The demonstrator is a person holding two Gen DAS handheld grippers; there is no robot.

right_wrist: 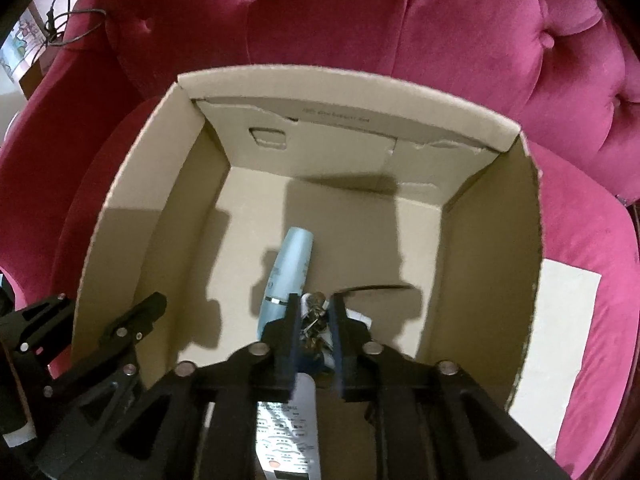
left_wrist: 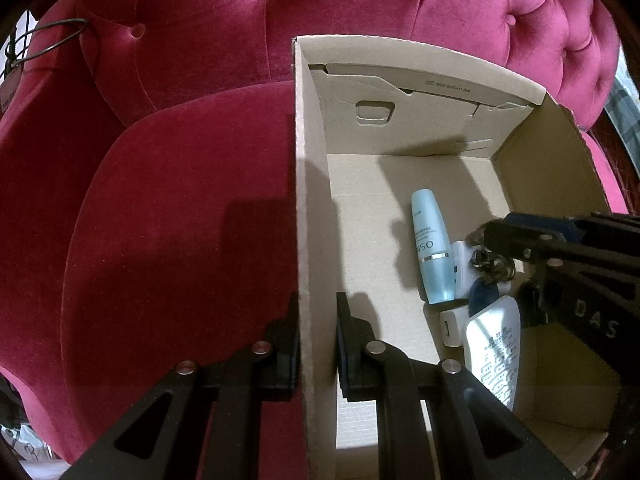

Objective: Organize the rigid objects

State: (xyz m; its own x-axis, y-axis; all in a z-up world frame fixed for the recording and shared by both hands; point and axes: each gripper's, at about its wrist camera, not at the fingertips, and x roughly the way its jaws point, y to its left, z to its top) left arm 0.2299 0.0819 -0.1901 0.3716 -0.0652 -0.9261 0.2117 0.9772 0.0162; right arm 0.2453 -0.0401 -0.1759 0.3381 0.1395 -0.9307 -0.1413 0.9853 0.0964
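An open cardboard box [left_wrist: 316,208] [right_wrist: 132,184] stands on a pink velvet armchair seat. My left gripper [left_wrist: 318,320] is shut on the box's left wall, one finger outside and one inside; it also shows in the right wrist view [right_wrist: 120,320]. My right gripper [right_wrist: 314,312] [left_wrist: 490,236] is inside the box, shut on a dark bunch of keys [right_wrist: 314,318] [left_wrist: 490,264]. On the box floor lie a light blue bottle [left_wrist: 432,248] [right_wrist: 286,276], a white remote control [left_wrist: 496,352] [right_wrist: 288,424] and a small white charger [left_wrist: 454,326].
The tufted chair back [left_wrist: 320,12] rises behind the box. A white sheet [right_wrist: 560,344] lies on the seat to the right of the box. A black cable [left_wrist: 52,44] hangs over the left armrest.
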